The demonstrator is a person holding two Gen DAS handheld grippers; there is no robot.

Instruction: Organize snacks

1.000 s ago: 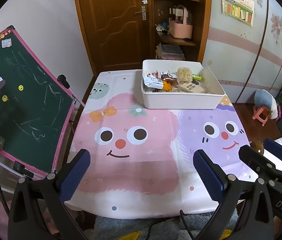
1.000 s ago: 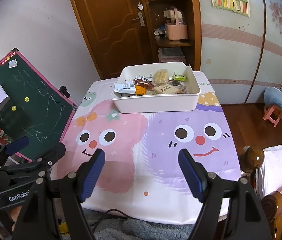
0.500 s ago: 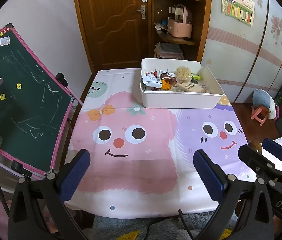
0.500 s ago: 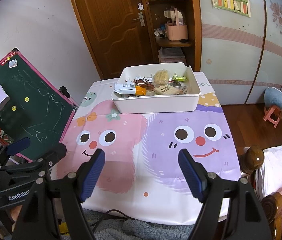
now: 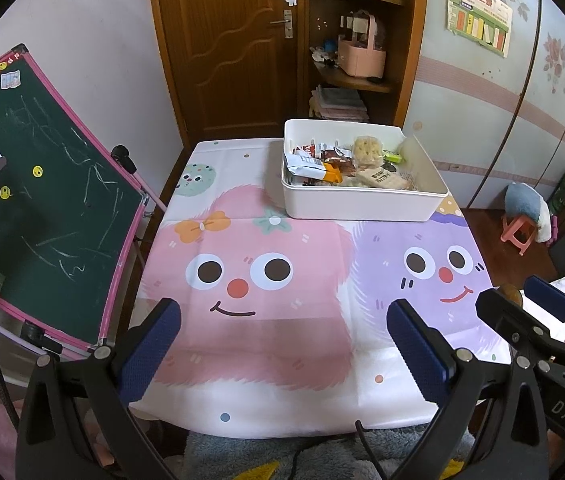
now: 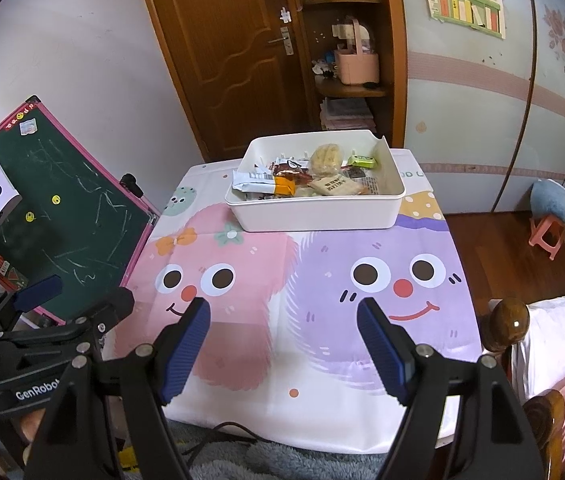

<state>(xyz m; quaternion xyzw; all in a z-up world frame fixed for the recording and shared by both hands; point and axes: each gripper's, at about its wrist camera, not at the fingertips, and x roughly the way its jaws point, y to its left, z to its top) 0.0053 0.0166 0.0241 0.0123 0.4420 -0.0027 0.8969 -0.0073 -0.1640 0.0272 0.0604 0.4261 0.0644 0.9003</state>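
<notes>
Left gripper (image 5: 282,344): jaws spread wide, nothing between them, held above the near edge of the cartoon tablecloth (image 5: 266,320). Right gripper (image 6: 284,344): jaws likewise wide apart and empty, just beside the left gripper.

Far ahead of both jaw pairs, at the far end of the table: white bin (image 5: 362,202), open-topped, resting on the cloth, ahead and right of the left jaws, ahead and slightly left of the right jaws. Inside, left to right: white-and-orange wrapper (image 5: 310,166) leaning over the left wall; red-brown packet (image 5: 334,156); round pale cracker pack (image 5: 368,148) toward the back; beige printed bar (image 5: 380,178) at the front; small green packet (image 5: 392,156) at the right. Other contents too small to tell.

Left of the jaws, off the table: green chalkboard (image 5: 42,208), tilted.
</notes>
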